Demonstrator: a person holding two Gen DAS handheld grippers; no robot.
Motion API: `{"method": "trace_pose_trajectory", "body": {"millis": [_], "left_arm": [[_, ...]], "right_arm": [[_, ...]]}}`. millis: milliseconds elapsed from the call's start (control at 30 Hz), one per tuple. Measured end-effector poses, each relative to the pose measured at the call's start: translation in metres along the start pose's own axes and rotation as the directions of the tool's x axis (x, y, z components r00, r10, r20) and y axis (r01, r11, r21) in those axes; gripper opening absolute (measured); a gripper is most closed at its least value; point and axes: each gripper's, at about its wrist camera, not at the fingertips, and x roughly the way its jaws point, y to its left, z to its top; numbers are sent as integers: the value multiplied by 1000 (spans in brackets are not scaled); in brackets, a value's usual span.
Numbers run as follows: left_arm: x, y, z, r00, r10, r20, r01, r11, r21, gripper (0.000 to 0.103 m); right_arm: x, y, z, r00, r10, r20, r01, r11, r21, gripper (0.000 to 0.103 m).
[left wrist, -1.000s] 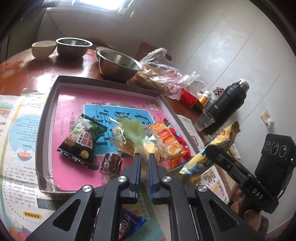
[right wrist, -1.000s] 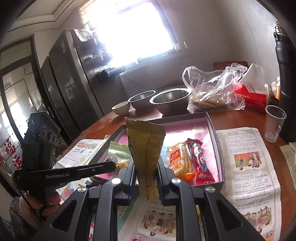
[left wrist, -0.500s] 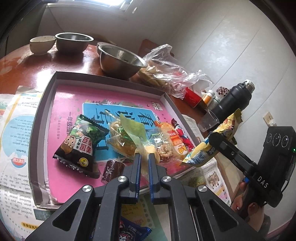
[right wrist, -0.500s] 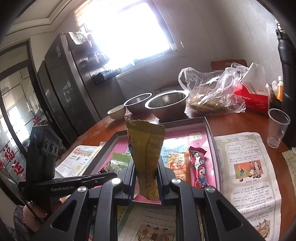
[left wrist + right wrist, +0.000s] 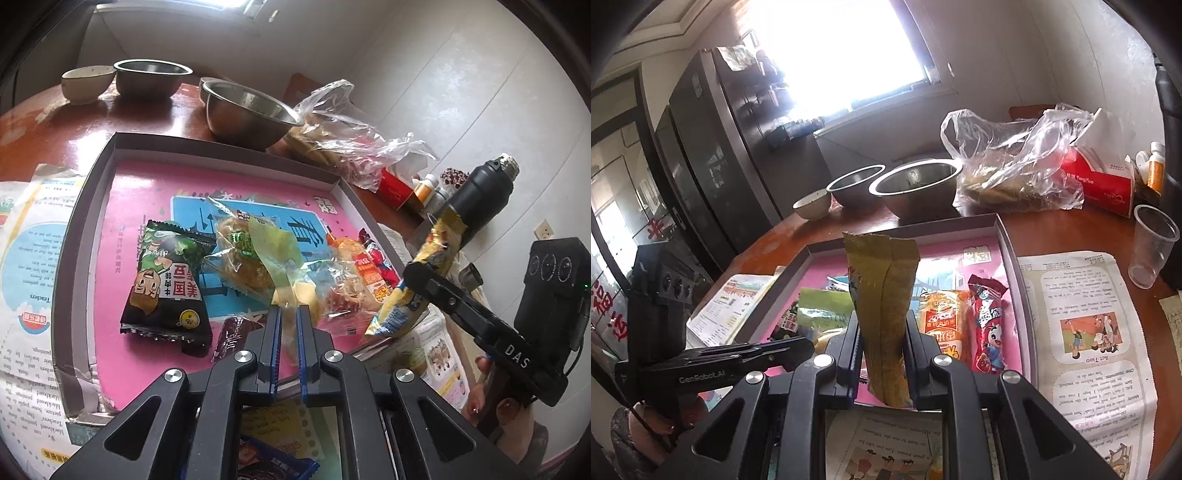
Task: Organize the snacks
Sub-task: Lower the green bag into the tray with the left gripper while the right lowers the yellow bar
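A shallow grey box with a pink lining holds several snack packs: a dark green bean pack, clear-wrapped cakes, an orange pack and a red pack. My left gripper is shut on a clear pack with a green and yellow end, held over the box's near side. My right gripper is shut on a yellow snack pack, held upright above the box's near edge; it also shows in the left wrist view.
Printed paper sheets lie around the box. Two steel bowls and a small ceramic bowl stand behind it. A clear plastic bag, a red tissue pack, a plastic cup and a black flask stand at the right. A blue wrapper lies under my left gripper.
Both grippers have moved forward over the box, each still holding its pack. The left gripper's pack now hangs over the cakes in the box.
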Motion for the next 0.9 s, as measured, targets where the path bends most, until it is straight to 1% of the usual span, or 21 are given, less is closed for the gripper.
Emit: {"method": "trace_pose_trajectory", "body": {"millis": [433,900], "left_arm": [[0,1,0,1000,10,1,-10,1000,13,9],[-1,0,-2,1000,24,1,-24,999,25,9]], "right_arm": [[26,-5,2,998,-37,-47,38,999,15,20],[41,-5,2,994,-71,-80,73,997,22,21]]}}
